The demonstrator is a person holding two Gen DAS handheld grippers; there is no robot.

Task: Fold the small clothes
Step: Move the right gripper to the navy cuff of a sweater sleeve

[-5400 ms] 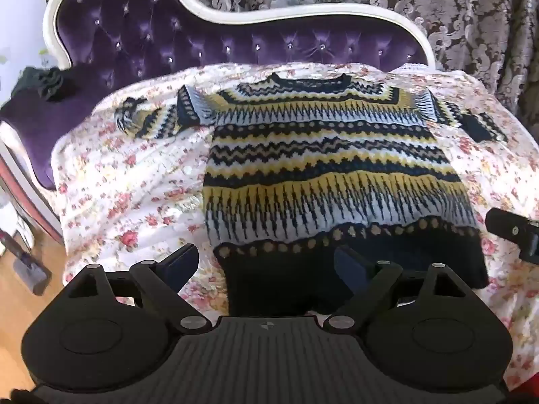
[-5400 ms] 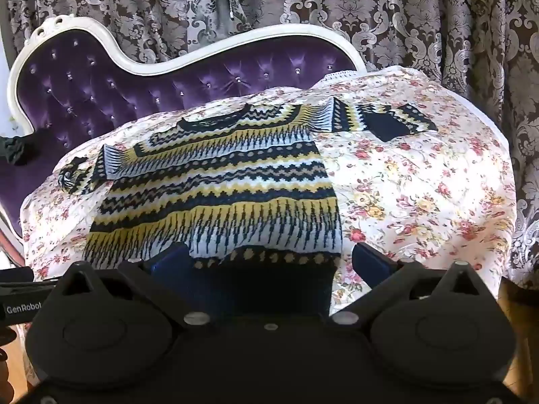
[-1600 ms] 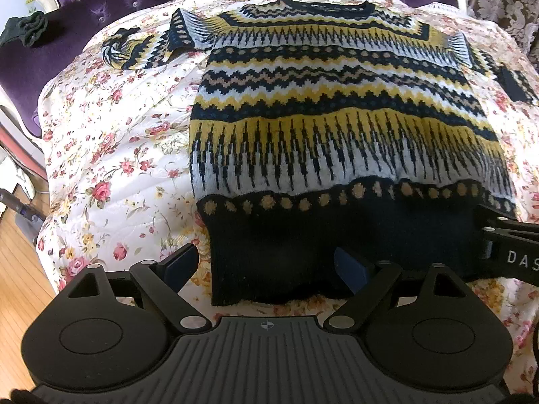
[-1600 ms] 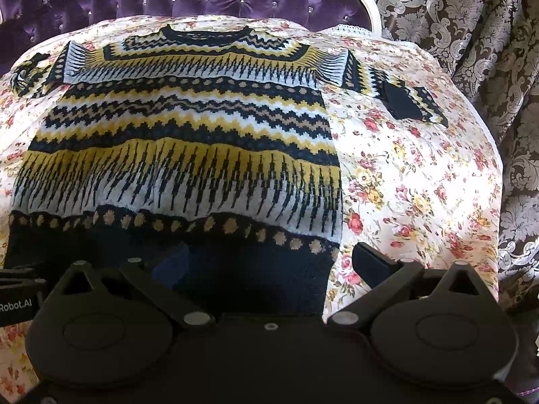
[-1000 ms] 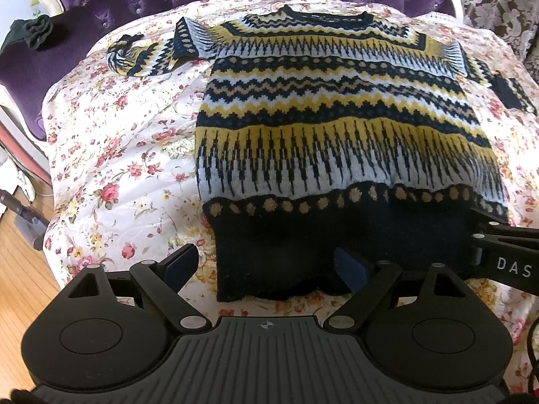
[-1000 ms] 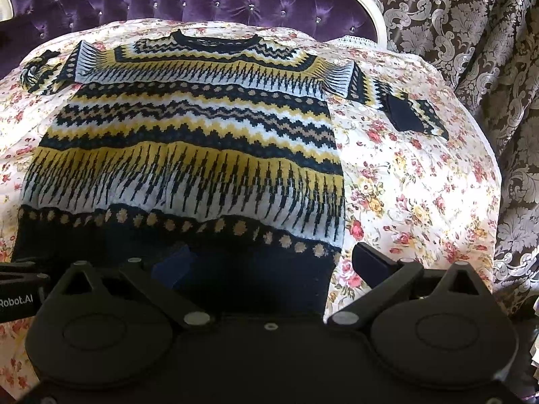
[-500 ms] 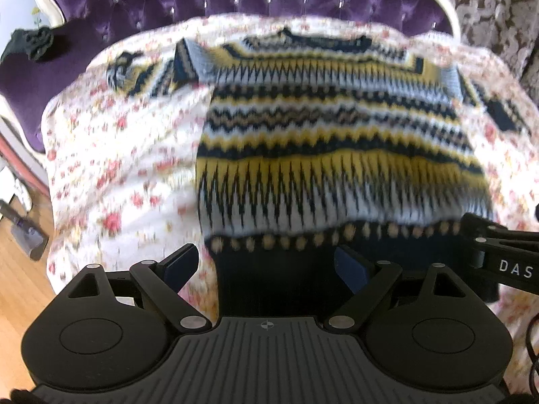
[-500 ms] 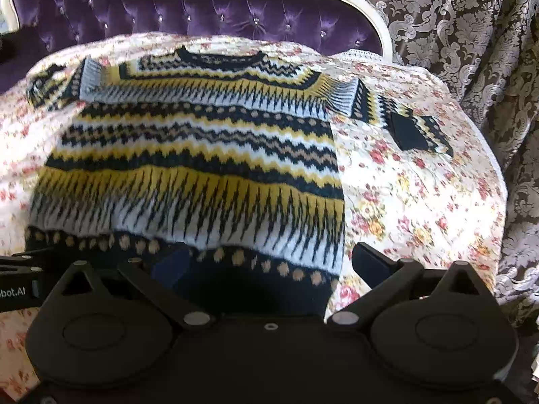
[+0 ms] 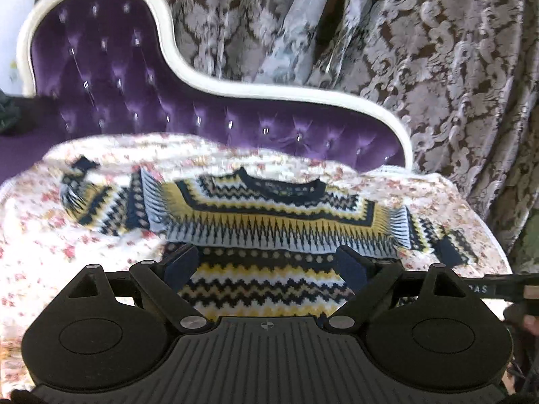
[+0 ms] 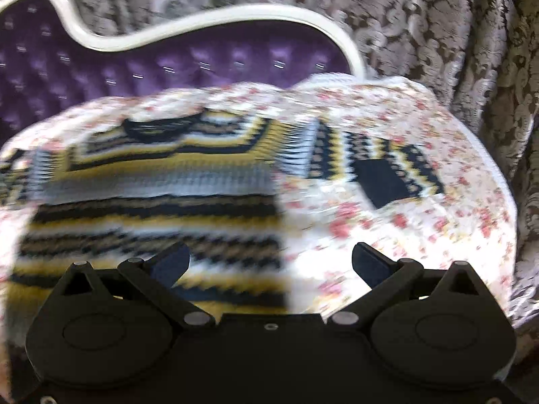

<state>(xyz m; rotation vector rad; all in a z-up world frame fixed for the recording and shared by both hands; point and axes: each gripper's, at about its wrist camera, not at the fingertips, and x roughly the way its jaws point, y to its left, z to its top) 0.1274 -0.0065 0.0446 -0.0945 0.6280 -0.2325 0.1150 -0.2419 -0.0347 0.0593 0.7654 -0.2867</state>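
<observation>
A knitted sweater (image 9: 269,222) in navy, yellow and white zigzag bands lies flat, front up, on a floral bedspread (image 9: 40,256), both sleeves spread sideways. My left gripper (image 9: 266,266) hangs open above the sweater's body with nothing between its fingers. In the right wrist view the same sweater (image 10: 151,202) fills the left half, blurred, and its right sleeve (image 10: 380,168) ends in a navy cuff. My right gripper (image 10: 269,262) is open over the sweater's right side edge, empty. The sweater's hem is hidden behind both gripper bodies.
A purple tufted sofa back (image 9: 134,94) with a white frame rises behind the bedspread (image 10: 421,229). Patterned brown curtains (image 9: 438,67) hang behind and to the right. The other gripper's black arm (image 9: 498,289) reaches in at the right of the left wrist view.
Both grippers have lifted and tilted up from the sweater's hem, so the sofa back and curtains now show. The right gripper has also shifted right. Both stay open; the sweater has not moved.
</observation>
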